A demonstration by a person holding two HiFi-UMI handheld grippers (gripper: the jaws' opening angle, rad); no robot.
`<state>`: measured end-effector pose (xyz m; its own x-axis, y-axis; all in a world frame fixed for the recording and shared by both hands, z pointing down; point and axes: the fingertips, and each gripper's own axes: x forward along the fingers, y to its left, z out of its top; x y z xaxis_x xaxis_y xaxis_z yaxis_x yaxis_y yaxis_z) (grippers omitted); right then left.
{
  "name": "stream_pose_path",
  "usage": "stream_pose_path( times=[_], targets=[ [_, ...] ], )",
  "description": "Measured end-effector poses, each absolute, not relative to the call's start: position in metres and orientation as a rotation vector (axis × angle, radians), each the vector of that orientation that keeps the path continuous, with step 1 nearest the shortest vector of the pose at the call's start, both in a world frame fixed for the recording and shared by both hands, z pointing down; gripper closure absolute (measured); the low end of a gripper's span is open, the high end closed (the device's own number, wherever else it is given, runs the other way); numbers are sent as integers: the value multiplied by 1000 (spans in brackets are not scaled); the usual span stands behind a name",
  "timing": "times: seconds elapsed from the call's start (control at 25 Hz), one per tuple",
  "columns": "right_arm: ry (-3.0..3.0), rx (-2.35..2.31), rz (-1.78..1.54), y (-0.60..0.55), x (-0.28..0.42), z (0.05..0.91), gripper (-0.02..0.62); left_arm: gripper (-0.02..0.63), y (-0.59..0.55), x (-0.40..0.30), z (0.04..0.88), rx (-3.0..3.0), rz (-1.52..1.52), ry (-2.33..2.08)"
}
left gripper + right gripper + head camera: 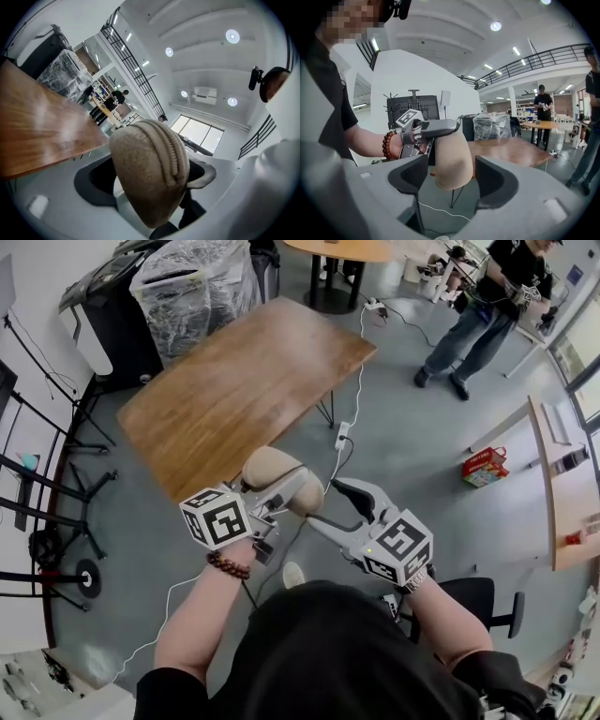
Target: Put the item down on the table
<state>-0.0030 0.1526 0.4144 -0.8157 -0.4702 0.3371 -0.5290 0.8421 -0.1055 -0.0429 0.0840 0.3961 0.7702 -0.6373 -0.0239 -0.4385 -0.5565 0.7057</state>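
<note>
Two hand-held grippers meet just off the near edge of a bare wooden desk [246, 371], seen from above in the head view. The left hand-held gripper [150, 178] is clamped on the task's item, a tan zip pouch [270, 468]; in the left gripper view the pouch fills the gap between the dark pads, zip line running up its rounded top, which suggests a grip low on the body so that the bulk stands clear of the jaws. The right hand-held gripper [453, 180] stands with its jaws wide apart and nothing pressed between them; in the right gripper view the pouch hangs in line with the gap, but the pads do not touch it, so this tool carries no load and the pouch rests wholly with the left one. The pouch is in the air, near the desk's front corner and not yet on the wood; whether it is over the top or just short of the edge cannot be told. A beaded bracelet [228, 565] marks the left wrist. The single-sided hold probably serves the set-down: one tool can reach forward over the desk and lower the pouch while the other stays clear. The soft body may sag or roll on release, so a low, flat placement seems advisable.
</note>
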Motion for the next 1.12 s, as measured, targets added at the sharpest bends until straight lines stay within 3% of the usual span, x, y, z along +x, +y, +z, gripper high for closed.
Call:
stream_pose_path(
  times=[0.4, 1.12],
  targets=[
    [-2706, 674, 255, 124, -21, 417, 236, 183, 60, -36, 392, 2230, -369, -709],
    [-2750, 510, 250, 46, 26, 425, 239, 183, -5, 26, 385, 2202, -373, -697]
  ],
)
